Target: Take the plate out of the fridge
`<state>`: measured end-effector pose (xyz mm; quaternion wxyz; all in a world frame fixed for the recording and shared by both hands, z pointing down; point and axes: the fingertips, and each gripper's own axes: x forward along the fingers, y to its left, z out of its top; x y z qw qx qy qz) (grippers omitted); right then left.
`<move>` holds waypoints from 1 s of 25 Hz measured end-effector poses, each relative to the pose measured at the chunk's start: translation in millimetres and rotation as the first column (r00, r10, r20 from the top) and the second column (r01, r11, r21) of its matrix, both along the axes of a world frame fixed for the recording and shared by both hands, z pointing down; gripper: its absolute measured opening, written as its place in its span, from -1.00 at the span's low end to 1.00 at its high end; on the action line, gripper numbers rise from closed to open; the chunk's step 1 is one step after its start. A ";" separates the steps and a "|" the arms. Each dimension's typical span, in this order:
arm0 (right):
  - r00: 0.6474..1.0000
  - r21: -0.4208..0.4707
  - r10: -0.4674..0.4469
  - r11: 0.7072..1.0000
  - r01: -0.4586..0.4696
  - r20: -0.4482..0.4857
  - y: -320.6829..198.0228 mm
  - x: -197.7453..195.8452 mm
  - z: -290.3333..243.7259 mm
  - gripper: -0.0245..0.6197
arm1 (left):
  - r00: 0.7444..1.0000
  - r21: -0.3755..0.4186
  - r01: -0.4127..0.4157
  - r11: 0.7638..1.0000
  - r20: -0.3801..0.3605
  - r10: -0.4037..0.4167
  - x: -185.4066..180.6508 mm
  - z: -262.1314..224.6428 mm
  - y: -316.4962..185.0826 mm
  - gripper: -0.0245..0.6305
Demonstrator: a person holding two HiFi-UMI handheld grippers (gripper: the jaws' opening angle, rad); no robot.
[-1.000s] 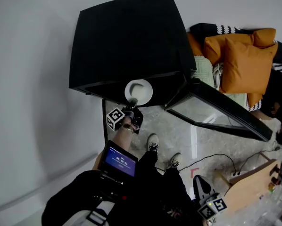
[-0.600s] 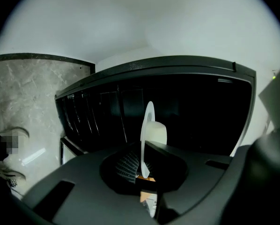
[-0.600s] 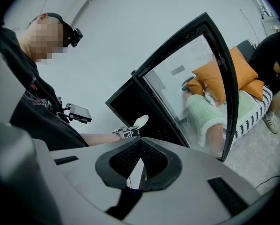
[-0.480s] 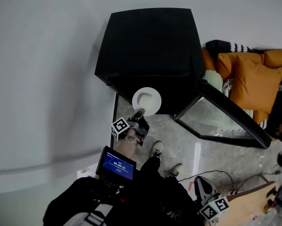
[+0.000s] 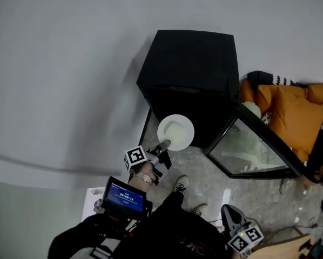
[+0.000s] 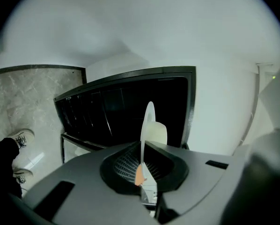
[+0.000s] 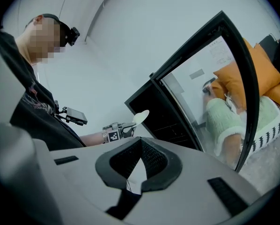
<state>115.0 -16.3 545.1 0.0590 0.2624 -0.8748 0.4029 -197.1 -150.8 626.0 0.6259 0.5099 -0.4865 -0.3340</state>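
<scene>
Plate point(image 5: 175, 132) tight in the left claw point(image 5: 164, 144), outside the open fridge point(image 5: 191, 58).

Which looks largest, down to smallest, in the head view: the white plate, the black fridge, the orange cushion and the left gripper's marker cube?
1. black fridge
2. orange cushion
3. white plate; it is lifted nearer the camera, which flatters its size
4. marker cube; also near the camera, yet clearly smallest

The plate point(image 5: 175, 132) is plain white against the black fridge point(image 5: 191, 63). Beside the fridge lie orange cushions point(image 5: 299, 115) and a pale green knit point(image 7: 222, 121). In front of it the floor point(image 5: 248, 193) is grey and marbled. The left gripper point(image 5: 164, 144) bears black-and-white square markers.
</scene>
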 end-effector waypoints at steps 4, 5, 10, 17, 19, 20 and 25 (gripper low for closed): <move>0.998 0.031 -0.039 0.999 0.038 0.045 0.4 -3.7 -5.3 -0.91 | 1.000 0.073 -0.006 0.997 0.011 0.005 -4.4 -57.3 12.9 -0.86; 0.997 0.038 -0.046 0.998 0.044 0.055 0.3 -4.2 -6.9 -0.91 | 1.000 0.088 0.002 0.996 0.005 -0.002 -5.8 -71.7 13.5 -0.86; 0.994 0.058 -0.066 0.996 0.060 0.091 0.0 -5.1 -12.1 -0.91 | 0.998 0.146 0.048 0.988 0.026 -0.053 -15.5 -125.3 4.6 -0.86; 0.990 0.073 -0.057 0.996 0.048 0.126 -3.1 1.4 -20.6 -0.91 | 0.994 0.208 0.090 0.974 0.046 -0.101 -16.1 -185.4 -24.1 -0.86; 0.989 0.067 -0.046 0.997 0.037 0.142 -3.5 4.7 -21.0 -0.91 | 0.991 0.223 0.105 0.969 0.063 -0.122 -18.8 -195.1 -42.9 -0.86; 0.988 0.067 -0.042 0.997 0.033 0.147 -3.4 4.5 -21.1 -0.91 | 0.989 0.233 0.107 0.967 0.073 -0.127 -19.2 -202.3 -54.3 -0.86; 0.989 0.096 -0.031 0.995 0.018 0.141 -3.4 2.2 -25.9 -0.91 | 0.979 0.247 0.088 0.965 0.155 -0.130 -28.2 -230.6 -112.0 -0.86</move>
